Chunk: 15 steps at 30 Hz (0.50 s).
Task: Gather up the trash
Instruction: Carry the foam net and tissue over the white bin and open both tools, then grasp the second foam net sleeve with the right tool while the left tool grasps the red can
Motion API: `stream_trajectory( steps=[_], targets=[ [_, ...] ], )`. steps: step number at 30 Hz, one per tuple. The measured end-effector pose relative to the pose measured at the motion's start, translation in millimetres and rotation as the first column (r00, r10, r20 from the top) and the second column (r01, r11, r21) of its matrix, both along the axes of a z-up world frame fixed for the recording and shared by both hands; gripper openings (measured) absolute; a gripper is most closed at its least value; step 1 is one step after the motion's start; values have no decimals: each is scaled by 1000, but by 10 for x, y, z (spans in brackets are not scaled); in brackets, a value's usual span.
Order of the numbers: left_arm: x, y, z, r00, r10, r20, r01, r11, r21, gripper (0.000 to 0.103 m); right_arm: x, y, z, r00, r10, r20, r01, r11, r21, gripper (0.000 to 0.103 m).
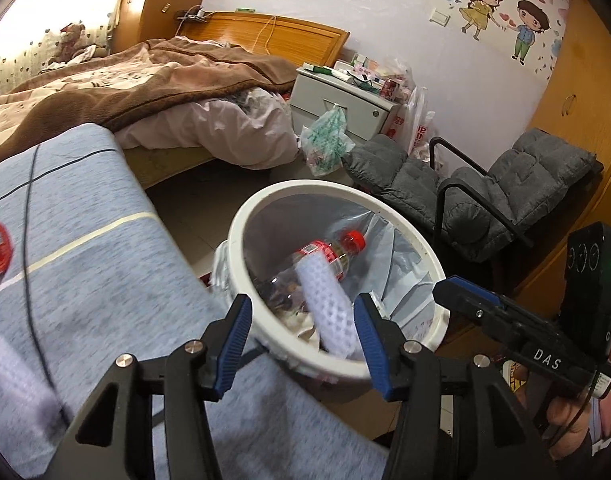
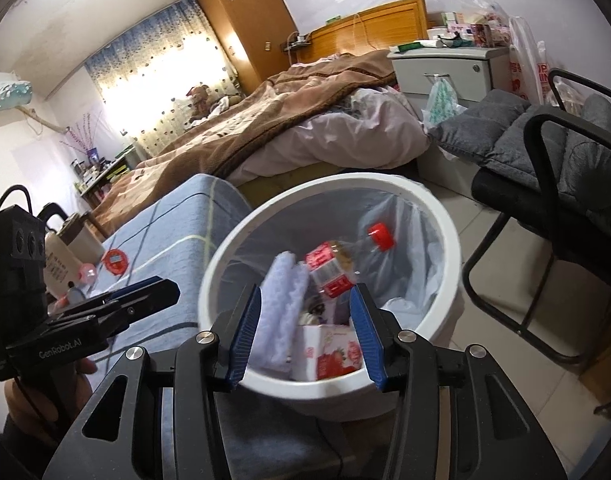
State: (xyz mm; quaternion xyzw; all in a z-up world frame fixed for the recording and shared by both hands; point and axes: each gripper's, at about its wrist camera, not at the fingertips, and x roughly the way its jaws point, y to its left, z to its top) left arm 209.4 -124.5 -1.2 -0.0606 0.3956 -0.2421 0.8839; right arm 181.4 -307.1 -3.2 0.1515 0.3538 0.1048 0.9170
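We hold the left gripper (image 1: 303, 342) and the right gripper (image 2: 305, 336) over the white bin (image 2: 445, 216), both with jaws parted and gripping nothing. A pale waffle-textured cloth (image 2: 283, 312), blurred, lies between the pads of each but clear of them, inside the bin's rim, above a clear bottle with a red cap (image 2: 345, 258) and a strawberry carton (image 2: 333, 354). The bin stands on tiled floor (image 2: 457, 196), hard against a blue-covered table (image 1: 105, 264). A grey chair (image 1: 517, 196) stands just beyond; a bed (image 2: 305, 116) behind.
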Motion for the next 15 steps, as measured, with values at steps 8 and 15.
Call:
stream_trajectory(
  steps=[8,15],
  targets=[
    [-314,280,90,997,60,39,-61,998,20,55,-178,315,57,998,61,-7,-61,998,-17,47],
    [-519,495,107,992,115,59,-117,993,33,55,-359,610,105,984,164,62,-163,986,-28,47]
  ],
)
